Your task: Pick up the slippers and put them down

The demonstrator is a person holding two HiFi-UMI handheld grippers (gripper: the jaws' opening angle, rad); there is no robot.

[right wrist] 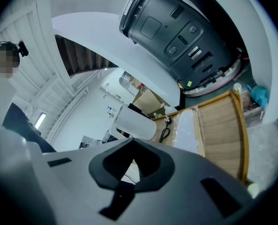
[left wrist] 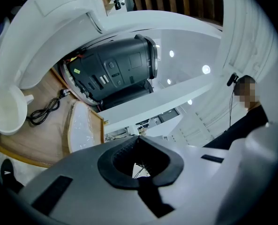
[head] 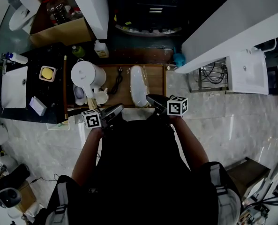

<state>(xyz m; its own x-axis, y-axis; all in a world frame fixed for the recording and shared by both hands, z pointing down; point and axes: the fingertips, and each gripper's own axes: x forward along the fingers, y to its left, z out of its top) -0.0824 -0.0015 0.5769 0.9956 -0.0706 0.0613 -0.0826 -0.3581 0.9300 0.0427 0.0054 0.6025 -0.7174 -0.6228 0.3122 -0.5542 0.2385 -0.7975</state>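
Low in the frame, a person stands over a wooden tray, a gripper in each hand. The left gripper sits at lower centre-left and the right gripper at centre. In each gripper view the two jaws meet tip to tip with nothing between them: left, right.

Just past the right gripper's tips, the slippers lie flat in clear wrap on the tray's right half, long side running up the frame. Nothing touches them. They also show at the left gripper view's lower left and right of centre in the right gripper view.

Flat on the tray, close in front of the right gripper, the pack could be there because it awaits lifting or because it has just been set down. Empty, closed jaws fit both.

Further left on the tray stand a cable and a white kettle.
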